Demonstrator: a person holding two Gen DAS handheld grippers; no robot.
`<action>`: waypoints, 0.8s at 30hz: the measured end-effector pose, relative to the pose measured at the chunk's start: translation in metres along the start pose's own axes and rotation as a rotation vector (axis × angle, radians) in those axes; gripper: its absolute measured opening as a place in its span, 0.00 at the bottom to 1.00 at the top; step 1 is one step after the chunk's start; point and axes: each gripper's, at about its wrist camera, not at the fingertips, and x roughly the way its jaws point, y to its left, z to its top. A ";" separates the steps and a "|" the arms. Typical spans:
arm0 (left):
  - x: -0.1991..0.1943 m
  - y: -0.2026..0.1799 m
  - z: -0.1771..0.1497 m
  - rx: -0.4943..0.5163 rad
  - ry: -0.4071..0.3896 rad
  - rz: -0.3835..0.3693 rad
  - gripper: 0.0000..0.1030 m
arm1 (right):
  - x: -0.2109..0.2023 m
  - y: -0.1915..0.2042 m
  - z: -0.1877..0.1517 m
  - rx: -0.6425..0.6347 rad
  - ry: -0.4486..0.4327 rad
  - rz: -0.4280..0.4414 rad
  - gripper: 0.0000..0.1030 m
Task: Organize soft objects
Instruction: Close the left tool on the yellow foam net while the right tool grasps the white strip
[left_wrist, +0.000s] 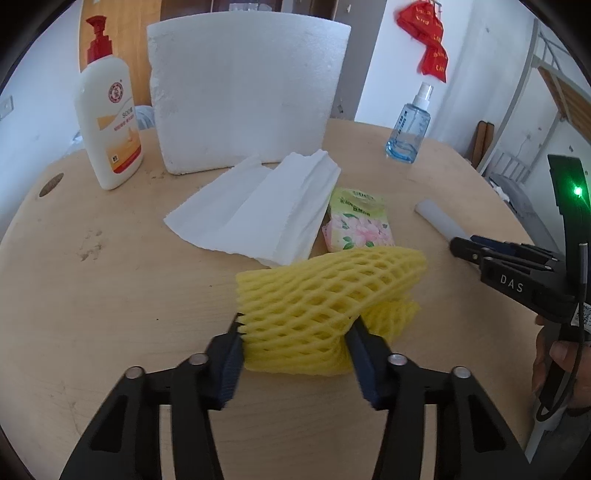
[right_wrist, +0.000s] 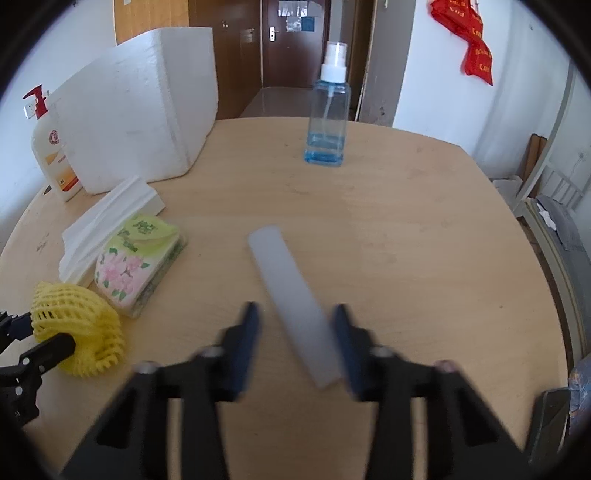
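A yellow foam net sleeve (left_wrist: 325, 291) lies on the round wooden table (left_wrist: 110, 295). My left gripper (left_wrist: 297, 323) is shut on its near end, both pads pressing into the mesh; the same grip shows in the right wrist view on the net (right_wrist: 85, 325). A pale translucent strip (right_wrist: 291, 295) lies slantwise between the fingers of my right gripper (right_wrist: 296, 311). The picture there is blurred, and bare table shows between the left finger (right_wrist: 249, 339) and the strip. In the left wrist view the right gripper (left_wrist: 465, 245) hangs over the strip's (left_wrist: 437, 218) near end.
A flowered tissue pack (left_wrist: 356, 221) and a stack of white paper towels (left_wrist: 258, 218) lie just beyond the net. Behind them stand a white foam block (left_wrist: 243, 92), a lotion pump bottle (left_wrist: 109, 122) and a blue spray bottle (right_wrist: 327, 122). A hand (left_wrist: 550, 362) holds the right gripper.
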 end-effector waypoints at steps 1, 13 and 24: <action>0.000 0.000 0.000 -0.002 0.001 0.000 0.41 | 0.000 0.000 0.000 -0.005 0.000 -0.008 0.27; -0.023 -0.005 -0.001 0.021 -0.066 -0.061 0.25 | -0.021 -0.007 -0.004 0.040 -0.072 0.048 0.15; -0.062 -0.003 0.000 0.011 -0.158 -0.054 0.25 | -0.080 -0.001 -0.012 0.076 -0.208 0.079 0.15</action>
